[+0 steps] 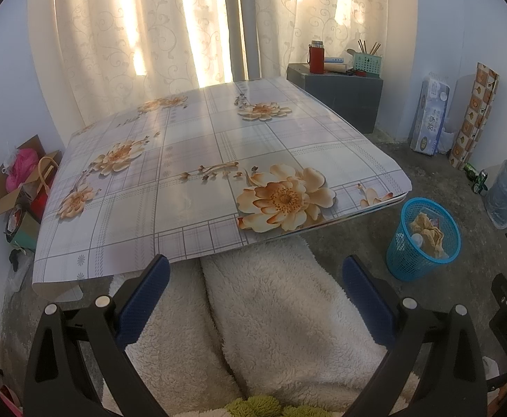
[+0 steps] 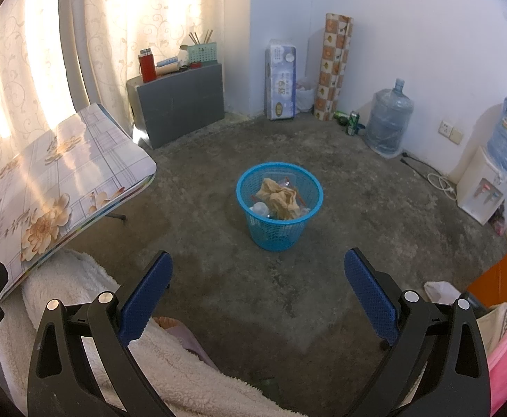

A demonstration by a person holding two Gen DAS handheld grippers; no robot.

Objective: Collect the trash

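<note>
A blue mesh wastebasket [image 2: 279,205] stands on the concrete floor, holding crumpled brown paper [image 2: 278,198], a clear plastic bottle and other scraps. In the left wrist view the same wastebasket [image 1: 423,238] sits to the right of the low table [image 1: 218,173], whose flowered cover carries nothing. My left gripper [image 1: 256,271] is open over a person's fleece-covered legs [image 1: 281,312], just short of the table's near edge. My right gripper [image 2: 258,267] is open above bare floor, a short way in front of the wastebasket. Neither holds anything.
A grey box [image 2: 180,100] with a red flask stands by the curtain. Against the far wall lean a tissue pack [image 2: 280,80], a patterned roll [image 2: 335,66], green cans [image 2: 349,121] and a water jug [image 2: 389,121]. A water dispenser [image 2: 486,180] is at right; a carton of bags [image 1: 24,180] left of the table.
</note>
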